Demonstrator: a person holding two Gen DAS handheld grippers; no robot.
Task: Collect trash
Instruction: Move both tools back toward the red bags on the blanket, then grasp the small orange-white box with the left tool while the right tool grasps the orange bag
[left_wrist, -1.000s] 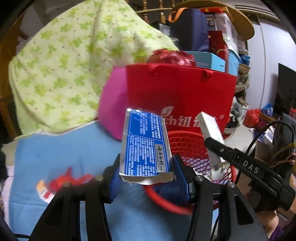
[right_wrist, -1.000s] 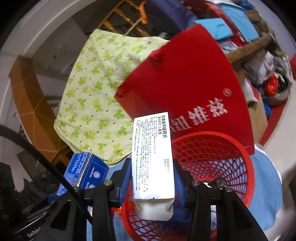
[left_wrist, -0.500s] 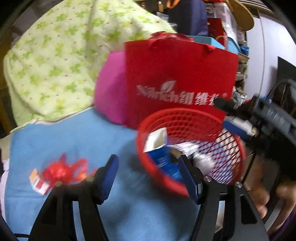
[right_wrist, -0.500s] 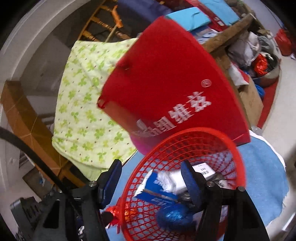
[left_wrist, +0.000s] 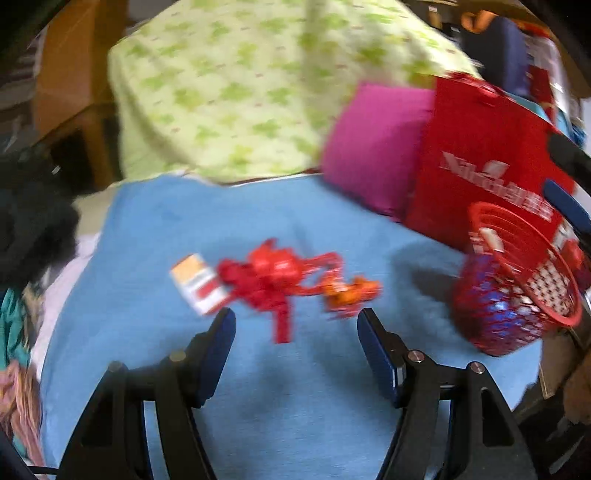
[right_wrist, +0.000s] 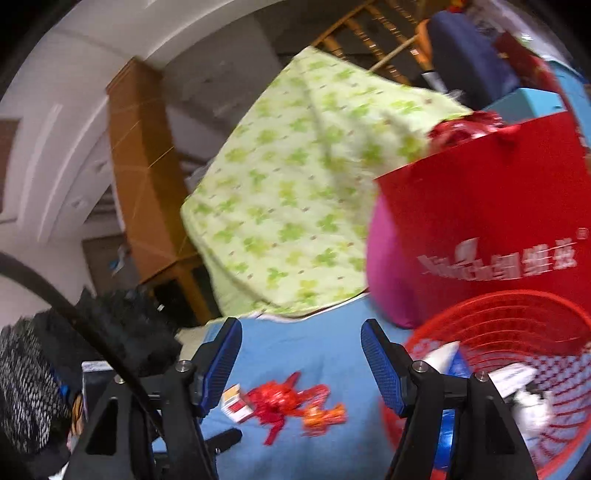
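Both boxes are now lying in the red mesh plastic basket; you are swinging the spread, empty left tongs and right tongs toward the red crumpled ribbon wrapper left of it.

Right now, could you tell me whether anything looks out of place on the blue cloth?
Yes: a small box, a red ribbon tangle and an orange wrapper lie loose on the blue cloth, outside the red basket.

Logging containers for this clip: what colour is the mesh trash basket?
Red. The basket shows best in the right wrist view, with boxes already inside.
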